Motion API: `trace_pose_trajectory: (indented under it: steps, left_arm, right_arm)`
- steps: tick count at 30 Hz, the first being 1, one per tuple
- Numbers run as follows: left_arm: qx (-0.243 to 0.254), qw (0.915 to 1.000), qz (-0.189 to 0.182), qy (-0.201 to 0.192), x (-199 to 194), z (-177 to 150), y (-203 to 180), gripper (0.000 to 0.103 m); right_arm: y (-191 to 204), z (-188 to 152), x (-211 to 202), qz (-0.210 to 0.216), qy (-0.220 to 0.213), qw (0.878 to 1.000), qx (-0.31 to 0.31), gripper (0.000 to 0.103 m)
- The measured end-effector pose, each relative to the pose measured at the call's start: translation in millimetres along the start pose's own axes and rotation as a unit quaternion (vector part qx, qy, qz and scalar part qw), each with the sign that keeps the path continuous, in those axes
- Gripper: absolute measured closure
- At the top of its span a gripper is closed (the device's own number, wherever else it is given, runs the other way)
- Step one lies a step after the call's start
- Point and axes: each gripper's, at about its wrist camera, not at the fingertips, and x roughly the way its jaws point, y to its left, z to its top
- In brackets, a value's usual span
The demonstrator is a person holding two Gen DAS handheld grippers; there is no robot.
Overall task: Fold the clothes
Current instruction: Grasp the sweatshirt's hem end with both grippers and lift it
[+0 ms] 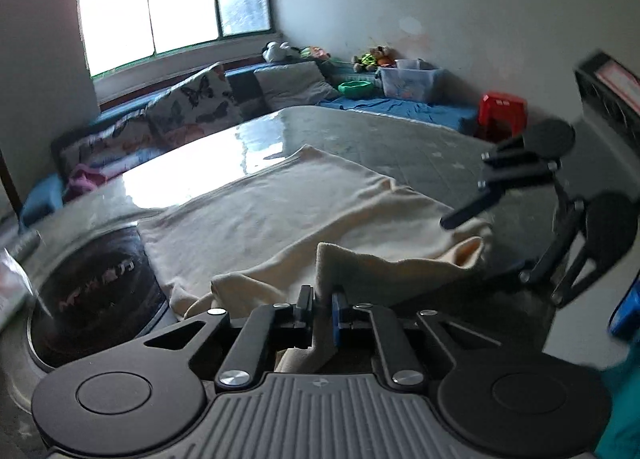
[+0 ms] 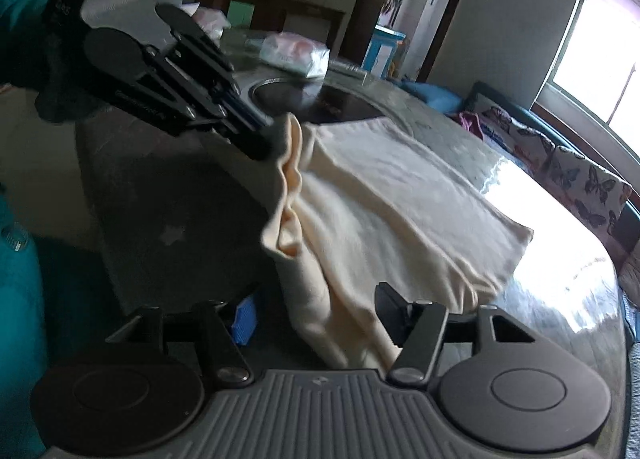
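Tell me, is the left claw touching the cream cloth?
Touching. The left wrist view shows the left gripper shut on a raised fold of the cream cloth.

one cream garment (image 1: 280, 203), two grippers, left gripper (image 1: 322, 305), right gripper (image 2: 316, 319), one table (image 1: 400, 139)

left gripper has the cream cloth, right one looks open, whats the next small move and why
Probably shut the right gripper on the near edge of the cream garment. Its jaws stand wide apart with cloth draped between them, while the left gripper already pinches the other part of that edge, so both holds are needed before lifting to fold.
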Motion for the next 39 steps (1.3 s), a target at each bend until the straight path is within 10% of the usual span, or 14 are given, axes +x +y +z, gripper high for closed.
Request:
trace_pose_trajectory:
  steps: [7, 17, 22, 39]
  left_arm:
    - [-0.004, 1.0000, 0.006, 0.005, 2.9, -6.3, 4.4, 0.087]
    - [0.085, 0.9953, 0.045, 0.011, -12.0, -40.8, -16.7, 0.072]
    - [0.077, 0.9959, 0.047, 0.011, -13.3, -45.2, -11.8, 0.095]
    - [0.034, 0.9991, -0.022, -0.014, -101.7, -33.5, -36.4, 0.097]
  right_arm:
    - [-36.1, 13.6, 15.4, 0.043, 0.007, 0.993, 0.113, 0.089]
    - [-55.4, 23.8, 9.5, 0.047, -0.013, 0.986, 0.157, 0.091]
    - [-45.8, 21.2, 4.0, 0.040, -0.018, 0.987, 0.154, 0.093]
    - [-13.5, 23.1, -94.8, 0.085, -0.035, 0.985, 0.145, 0.094]
